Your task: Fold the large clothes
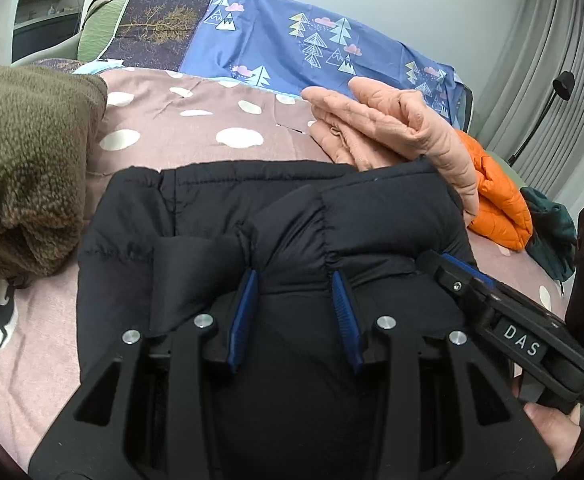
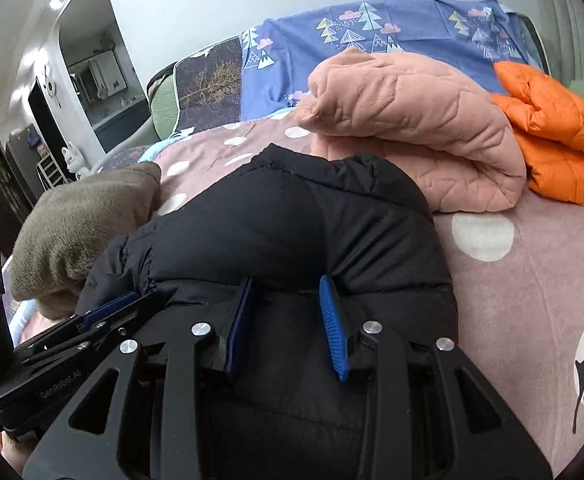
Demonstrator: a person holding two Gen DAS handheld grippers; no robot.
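A black puffer jacket lies folded in a thick bundle on the pink bedspread; it also fills the middle of the right wrist view. My left gripper presses down on the jacket's near fold with its blue pads a hand-width apart and fabric bulging between them. My right gripper does the same just to the right, pads apart on the fabric. Each gripper shows in the other's view, the right one and the left one.
A brown fleece garment lies at the left. A folded peach quilted garment, an orange puffer and a dark teal item lie at the right. Blue tree-print pillows stand against the far wall.
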